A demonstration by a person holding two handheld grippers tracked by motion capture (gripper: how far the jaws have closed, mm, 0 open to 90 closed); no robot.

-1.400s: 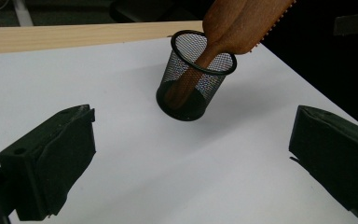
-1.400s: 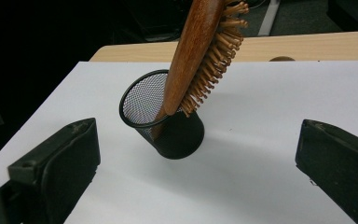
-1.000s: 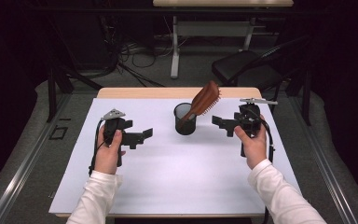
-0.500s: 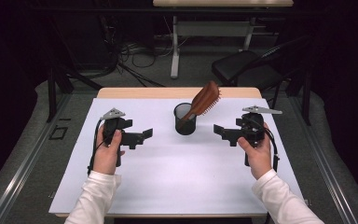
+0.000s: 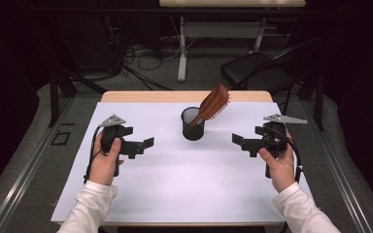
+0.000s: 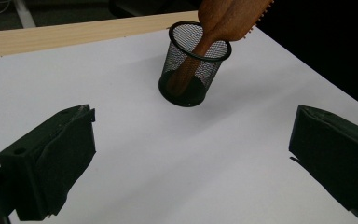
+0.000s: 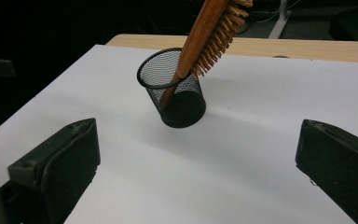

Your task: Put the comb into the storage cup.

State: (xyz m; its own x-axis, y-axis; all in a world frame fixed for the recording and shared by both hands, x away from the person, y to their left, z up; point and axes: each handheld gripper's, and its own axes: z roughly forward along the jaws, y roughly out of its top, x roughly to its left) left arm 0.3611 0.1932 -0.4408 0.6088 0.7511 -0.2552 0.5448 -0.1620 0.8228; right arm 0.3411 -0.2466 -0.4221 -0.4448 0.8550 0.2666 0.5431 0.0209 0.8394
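A black mesh cup (image 5: 193, 124) stands upright at the back middle of the white table cover (image 5: 189, 179). A brown wooden hairbrush (image 5: 212, 104) leans in it, handle down, head tilted up to the right. The cup (image 6: 193, 65) and brush (image 6: 223, 18) lie ahead of my left gripper (image 6: 191, 163), whose jaws stand wide apart and empty. The right gripper view has the cup (image 7: 175, 88) and brush (image 7: 209, 32) ahead of my right gripper (image 7: 196, 172), also open and empty. Left gripper (image 5: 143, 145) rests left of the cup, right gripper (image 5: 239, 141) to its right.
The wooden table edge (image 5: 175, 96) runs along the back of the cover. Behind the table are a dark chair (image 5: 257, 73), a white desk frame (image 5: 184, 53) and floor cables (image 5: 126, 58). Bare white cover spreads in front of the cup.
My right gripper has drawn back from the brush, moving right and toward the near side. The left gripper has stayed put.
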